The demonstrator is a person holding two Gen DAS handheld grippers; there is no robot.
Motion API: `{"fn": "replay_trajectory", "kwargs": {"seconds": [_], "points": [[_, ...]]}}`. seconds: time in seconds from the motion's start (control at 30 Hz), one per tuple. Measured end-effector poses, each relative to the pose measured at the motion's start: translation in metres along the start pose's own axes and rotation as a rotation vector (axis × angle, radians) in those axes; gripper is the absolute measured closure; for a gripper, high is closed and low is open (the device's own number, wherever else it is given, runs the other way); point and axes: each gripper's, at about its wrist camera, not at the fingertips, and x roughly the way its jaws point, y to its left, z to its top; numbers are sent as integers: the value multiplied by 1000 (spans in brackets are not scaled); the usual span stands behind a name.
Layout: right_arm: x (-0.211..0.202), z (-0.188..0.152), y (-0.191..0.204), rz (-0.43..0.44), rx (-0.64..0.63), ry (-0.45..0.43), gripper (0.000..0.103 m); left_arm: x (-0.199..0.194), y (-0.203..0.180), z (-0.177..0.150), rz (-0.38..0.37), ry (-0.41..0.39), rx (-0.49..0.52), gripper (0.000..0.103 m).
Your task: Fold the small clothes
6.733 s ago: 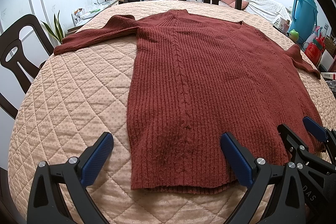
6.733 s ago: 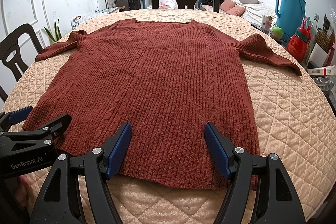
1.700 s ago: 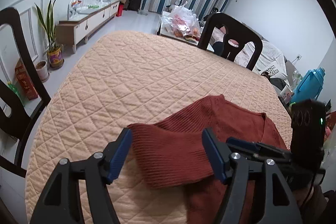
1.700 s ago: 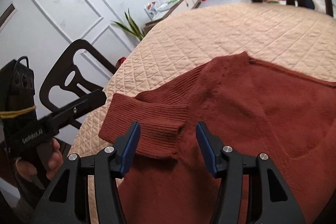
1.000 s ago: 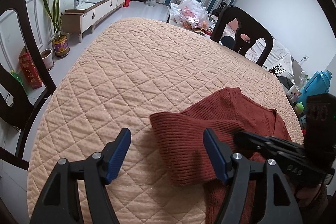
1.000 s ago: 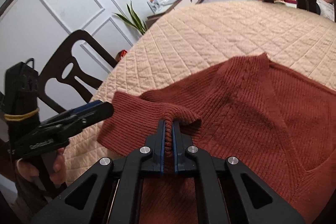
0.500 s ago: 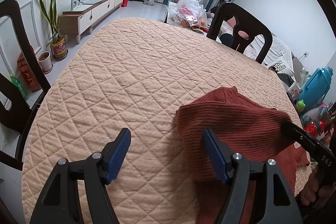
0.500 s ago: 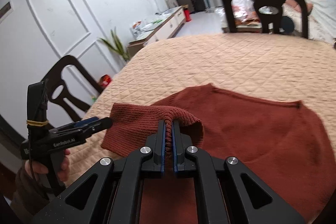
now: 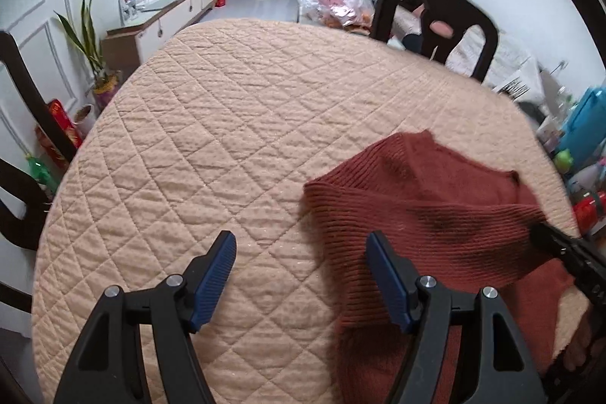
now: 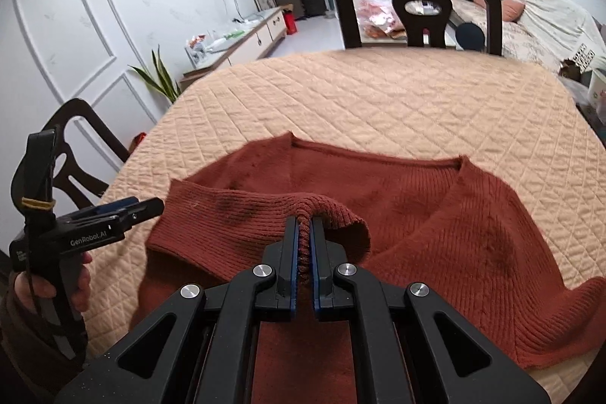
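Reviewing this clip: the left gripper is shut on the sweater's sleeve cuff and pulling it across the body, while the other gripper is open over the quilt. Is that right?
Not quite: the grippers are swapped. The right wrist view shows the right gripper shut on the sleeve cuff of the sweater. The left wrist view shows the left gripper open over the quilt, holding nothing.

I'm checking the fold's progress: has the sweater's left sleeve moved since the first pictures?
Yes. The sleeve, once stretched out toward the left chair, is now carried across the sweater by the shut right gripper.
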Motion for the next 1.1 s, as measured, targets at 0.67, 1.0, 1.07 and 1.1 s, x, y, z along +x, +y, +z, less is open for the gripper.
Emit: {"fn": "replay_trajectory", "kwargs": {"seconds": [0.67, 1.0, 1.07, 1.1], "points": [[-4, -9, -18, -138, -1, -5, 60, -7, 14, -3, 96, 19, -46, 30], [13, -28, -19, -271, -36, 78, 60, -7, -3, -15, 105, 69, 14, 30], [2, -29, -28, -236, 0, 62, 60, -18, -5, -15, 104, 53, 9, 30], [-8, -30, -33, -220, 16, 38, 60, -27, -9, -15, 110, 32, 21, 30]]}}
